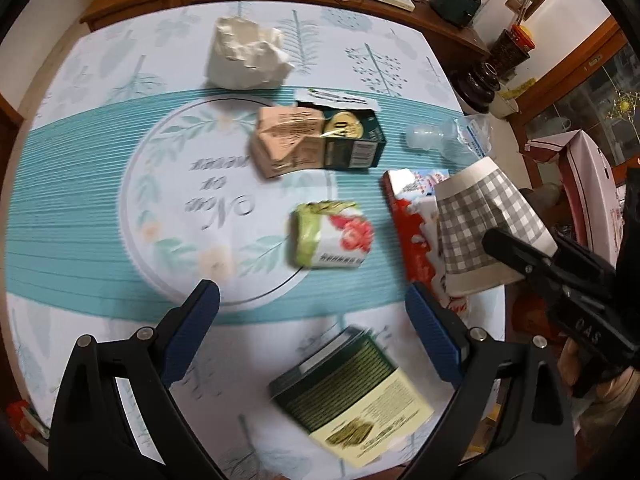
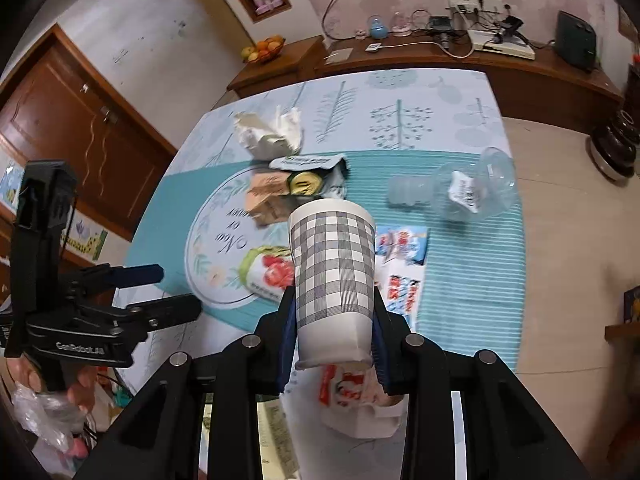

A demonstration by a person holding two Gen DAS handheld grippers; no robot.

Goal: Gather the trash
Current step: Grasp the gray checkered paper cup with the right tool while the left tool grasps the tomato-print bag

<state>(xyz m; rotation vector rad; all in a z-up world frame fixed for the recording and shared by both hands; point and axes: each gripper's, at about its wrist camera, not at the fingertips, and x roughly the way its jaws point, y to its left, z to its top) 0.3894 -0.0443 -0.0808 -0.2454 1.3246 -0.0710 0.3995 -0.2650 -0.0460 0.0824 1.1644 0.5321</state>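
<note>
A: Holding the checked paper cup (image 2: 334,280) near its rim, the right gripper (image 2: 334,344) has its jaws narrow and pressed on it, lifted above the table (image 1: 80,208).

B: Why is the left gripper (image 1: 314,332) wide and empty?

A: I think it prepares for the green box (image 1: 352,396) just below.

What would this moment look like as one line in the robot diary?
right claw: shut on checked paper cup, lifted | left claw: open, empty, above green box | table: trash left
</note>
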